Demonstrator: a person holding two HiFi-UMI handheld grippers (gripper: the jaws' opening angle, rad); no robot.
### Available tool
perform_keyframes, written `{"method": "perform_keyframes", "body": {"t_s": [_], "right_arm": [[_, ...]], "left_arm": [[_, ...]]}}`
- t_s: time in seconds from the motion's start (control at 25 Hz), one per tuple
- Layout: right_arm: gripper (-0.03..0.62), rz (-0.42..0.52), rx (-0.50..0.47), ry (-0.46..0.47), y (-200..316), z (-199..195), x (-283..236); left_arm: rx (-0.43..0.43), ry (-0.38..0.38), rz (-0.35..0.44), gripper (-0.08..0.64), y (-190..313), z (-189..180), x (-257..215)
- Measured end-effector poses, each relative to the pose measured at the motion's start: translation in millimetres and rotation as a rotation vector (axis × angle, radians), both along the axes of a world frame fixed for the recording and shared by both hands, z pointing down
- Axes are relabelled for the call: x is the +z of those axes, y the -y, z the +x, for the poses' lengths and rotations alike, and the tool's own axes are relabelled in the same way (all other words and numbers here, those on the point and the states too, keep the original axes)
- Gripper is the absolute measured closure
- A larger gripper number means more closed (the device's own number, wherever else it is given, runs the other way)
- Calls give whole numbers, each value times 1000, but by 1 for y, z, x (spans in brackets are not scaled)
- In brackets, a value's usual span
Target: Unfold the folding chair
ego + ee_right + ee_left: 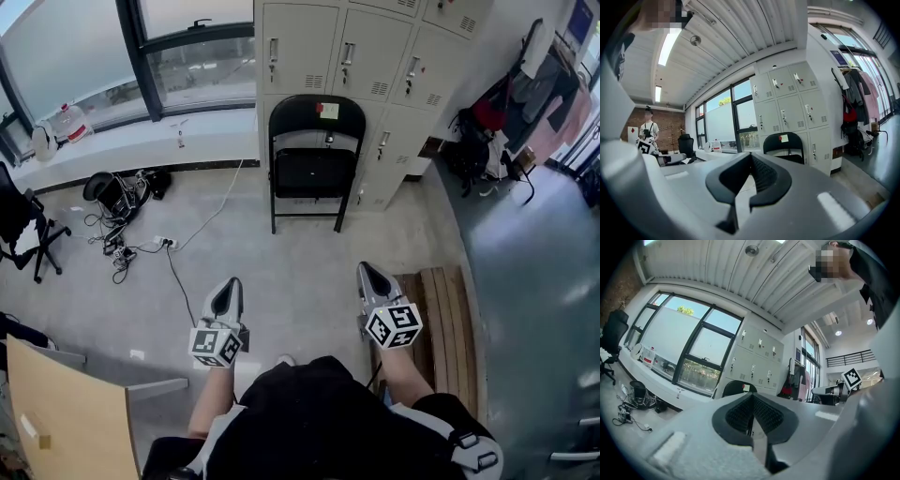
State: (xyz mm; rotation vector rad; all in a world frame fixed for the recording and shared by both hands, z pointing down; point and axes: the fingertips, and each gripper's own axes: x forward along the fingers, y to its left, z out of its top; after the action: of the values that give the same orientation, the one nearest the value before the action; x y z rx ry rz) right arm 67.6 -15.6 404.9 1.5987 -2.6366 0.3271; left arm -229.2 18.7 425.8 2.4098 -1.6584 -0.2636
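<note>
Folding chair: black, standing on the floor with its back against the lower row of lockers, straight ahead of the person and across the room. Its seat appears tipped up flat against the backrest, so the chair reads as folded. A yellow note is stuck near the top of the backrest. Leaning on the lockers is presumably what keeps the folded frame upright.

Left gripper and right gripper: held out roughly level in front of the person, side by side, both pointing toward the chair and well apart from it. The jaws of each are closed together with nothing between them, as both gripper views confirm. In each of those views the chair shows beyond the closed tips. The paired, forward-pointing carriage suggests an approach, with one gripper for each side of the frame.

Judged stage: task not yet begun, no contact with the chair. The jaws would need to part before either gripper could take hold of the backrest or the seat edge.

Surroundings: a low wooden bench lies just right of the right gripper. A tangle of cables lies on the floor at left, below the window sill, off the direct line to the chair.
</note>
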Motion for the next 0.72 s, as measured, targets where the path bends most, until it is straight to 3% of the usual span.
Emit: {"method": "perform_keyframes", "body": {"t_s": [0.36, 0.72], "right_arm": [[587, -18, -17, 1, 39, -13, 4], [588, -15, -44, 15, 136, -5, 9]], "left_arm": [[-5, 14, -29, 560, 43, -2, 10], [19, 11, -15, 560, 123, 22, 7]]}}
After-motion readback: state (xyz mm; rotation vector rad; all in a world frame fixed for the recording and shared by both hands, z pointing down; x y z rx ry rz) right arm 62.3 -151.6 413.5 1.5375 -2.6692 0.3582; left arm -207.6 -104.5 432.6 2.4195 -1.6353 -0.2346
